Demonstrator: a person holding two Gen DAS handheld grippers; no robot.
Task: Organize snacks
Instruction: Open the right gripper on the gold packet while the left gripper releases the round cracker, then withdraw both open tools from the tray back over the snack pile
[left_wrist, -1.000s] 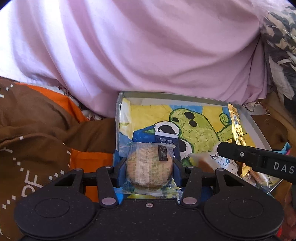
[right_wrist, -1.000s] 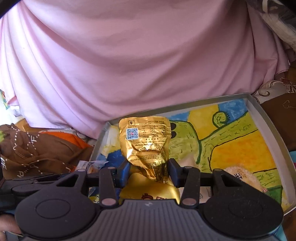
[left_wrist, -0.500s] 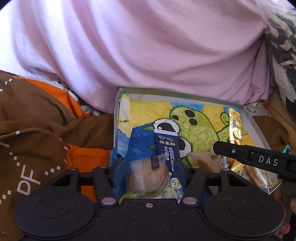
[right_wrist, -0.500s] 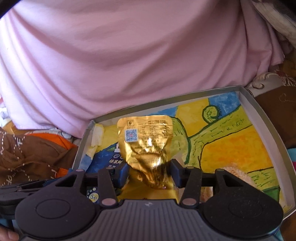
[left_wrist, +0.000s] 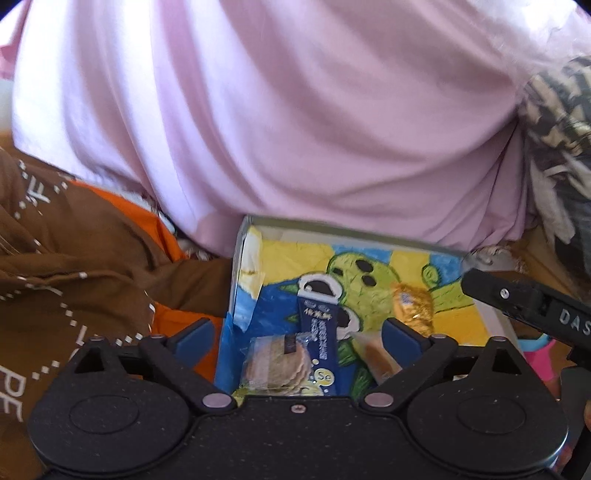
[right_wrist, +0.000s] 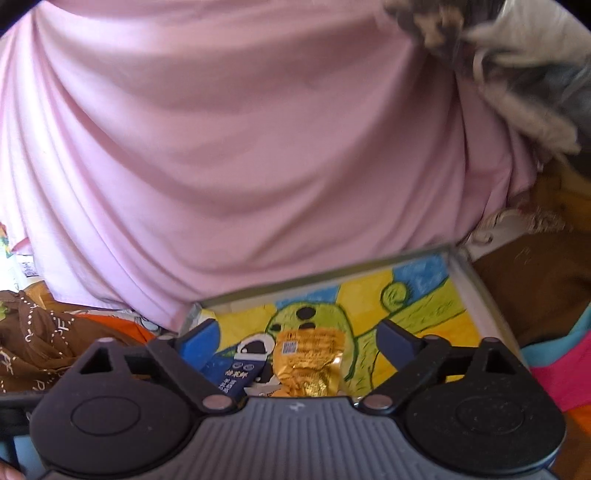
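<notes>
Both snacks have dropped from my grips since a second ago. Now my left gripper stands spread wide over the wrapped biscuit, lying in the painted box beside the blue stick pack. Likewise my right gripper gapes empty above the gold pouch, released there so the snacks sit gathered together.

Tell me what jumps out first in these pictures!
The bright yellow and blue box with a green cartoon cactus painted on its floor grabs the eye, right below a big pink shirt. Inside lie a shiny crinkled gold packet, a dark blue stick packet and a round wrapped cracker. Both the left claw and the right claw hang open above them.
</notes>
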